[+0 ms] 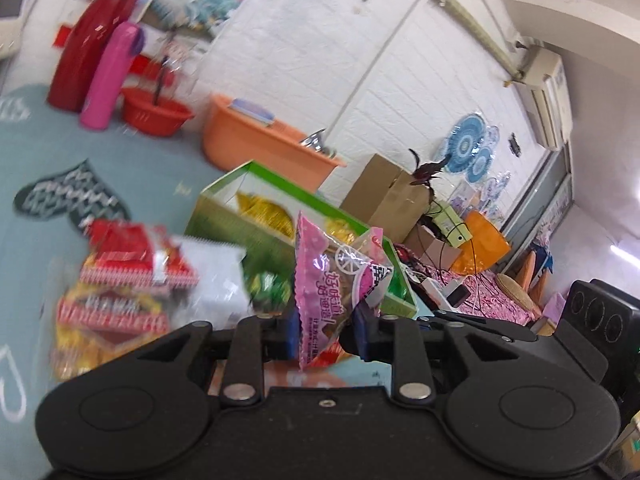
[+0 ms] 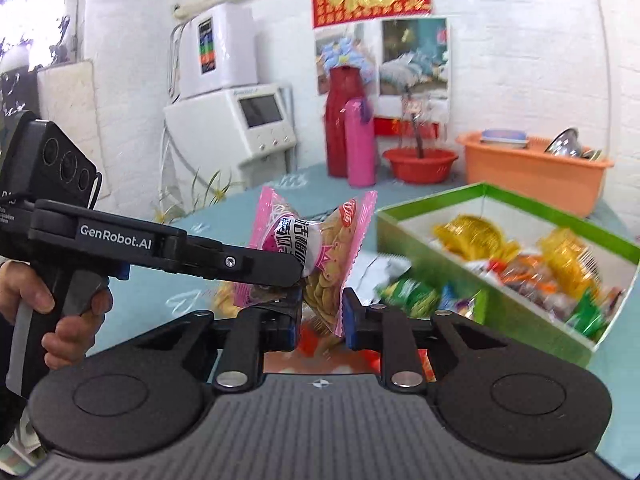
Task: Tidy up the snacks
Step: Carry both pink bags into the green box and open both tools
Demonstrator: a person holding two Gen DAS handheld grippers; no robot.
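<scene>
1. A pink snack packet (image 1: 336, 276) is held up above the blue tablecloth (image 1: 120, 148), gripped by both grippers at once.
2. The left gripper (image 1: 326, 334) is closed on the near end of the packet, its blue pads pressed against the wrapper.
3. In the right wrist view, the right gripper (image 2: 322, 316) is clamped narrowly on the packet's lower edge, while the left gripper reaches in from the left, held by a hand (image 2: 52, 312).
4. A green box (image 2: 516, 248) with gold and mixed sweets inside is seen just right of the packet.
5. A blurred pile of red and yellow snack bags (image 1: 120, 292) lies left of the box.
6. An orange tub (image 2: 536, 172), a red bowl (image 2: 420, 164) and a pink flask (image 2: 360, 144) stand far back.
</scene>
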